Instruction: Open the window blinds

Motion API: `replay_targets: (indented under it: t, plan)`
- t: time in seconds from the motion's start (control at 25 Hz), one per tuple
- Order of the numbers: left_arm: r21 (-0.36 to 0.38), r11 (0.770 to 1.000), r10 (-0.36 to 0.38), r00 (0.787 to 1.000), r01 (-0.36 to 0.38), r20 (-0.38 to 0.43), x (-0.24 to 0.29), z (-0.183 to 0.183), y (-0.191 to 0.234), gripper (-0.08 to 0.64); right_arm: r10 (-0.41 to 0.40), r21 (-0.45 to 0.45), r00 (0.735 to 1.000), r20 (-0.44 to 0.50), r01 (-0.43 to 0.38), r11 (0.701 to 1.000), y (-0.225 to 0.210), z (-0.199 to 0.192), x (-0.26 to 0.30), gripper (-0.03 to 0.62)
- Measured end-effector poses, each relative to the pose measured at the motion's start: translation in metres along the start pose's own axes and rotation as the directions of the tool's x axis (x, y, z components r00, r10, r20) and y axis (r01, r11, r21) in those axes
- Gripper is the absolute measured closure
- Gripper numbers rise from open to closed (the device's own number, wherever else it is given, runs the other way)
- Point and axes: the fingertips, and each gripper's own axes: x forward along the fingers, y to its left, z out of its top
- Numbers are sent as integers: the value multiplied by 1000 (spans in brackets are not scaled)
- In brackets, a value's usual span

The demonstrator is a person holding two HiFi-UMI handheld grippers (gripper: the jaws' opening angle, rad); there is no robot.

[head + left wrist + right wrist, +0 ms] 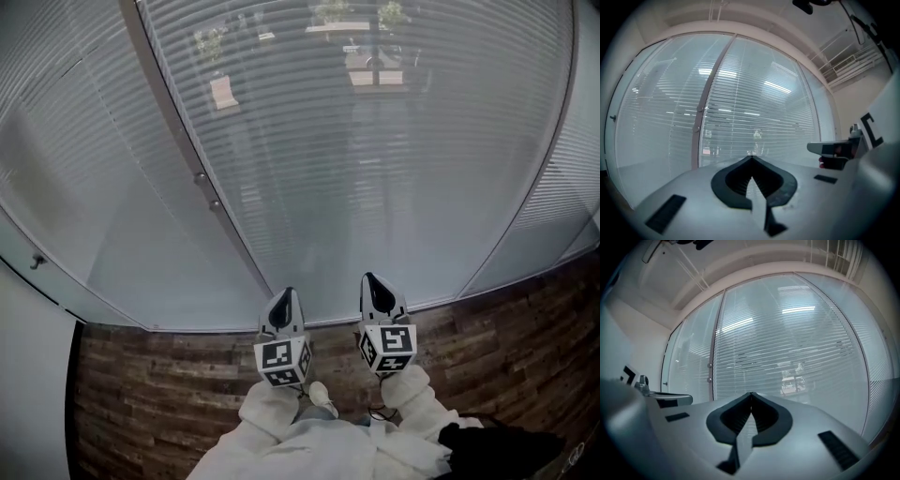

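Horizontal slatted blinds (375,169) hang behind tall glass panes and fill the view ahead; their slats lie nearly flat, so the outside shows through faintly. My left gripper (286,292) and right gripper (368,277) are held level side by side, pointing at the glass and short of it. Both are shut, tips meeting, with nothing between them. The left gripper view shows the blinds (754,112) past its own shut tips (751,157). In the right gripper view its tips (751,393) are likewise shut before the blinds (787,348).
A slim vertical frame post (178,141) with two round knobs (201,176) divides the panes left of the grippers. A small fitting (36,262) sits on the far-left pane. Wood plank floor (169,394) runs to the glass. A dark object (497,450) lies at bottom right.
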Motion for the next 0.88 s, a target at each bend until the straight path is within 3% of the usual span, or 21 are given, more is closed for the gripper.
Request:
replay_targets:
  t: [0.36, 0.68, 0.76, 0.8, 0.84, 0.88]
  plan:
    - [5, 1000, -26, 999, 26, 18, 99, 25, 56, 563, -1, -18, 999, 36, 1, 1000, 8, 18, 106, 580]
    - [-11, 1000, -13, 1000, 12, -24, 146, 16, 50, 563, 56, -32, 998, -13, -56, 998, -9, 13, 151, 580]
    - [54, 999, 8, 1000, -8, -11, 152, 22, 48, 563, 72, -39, 997, -9, -72, 997, -13, 18, 157, 580]
    - [125, 991, 52, 999, -52, 1, 153, 28, 55, 563, 78, -35, 997, -10, -78, 996, -15, 20, 161, 580]
    - [227, 966, 119, 993, -121, 23, 152, 36, 67, 563, 86, -27, 996, -13, -86, 996, -16, 20, 164, 580]
    - [349, 916, 193, 980, -199, 54, 149, 48, 83, 563, 94, -21, 995, -16, -94, 995, -17, 20, 167, 580]
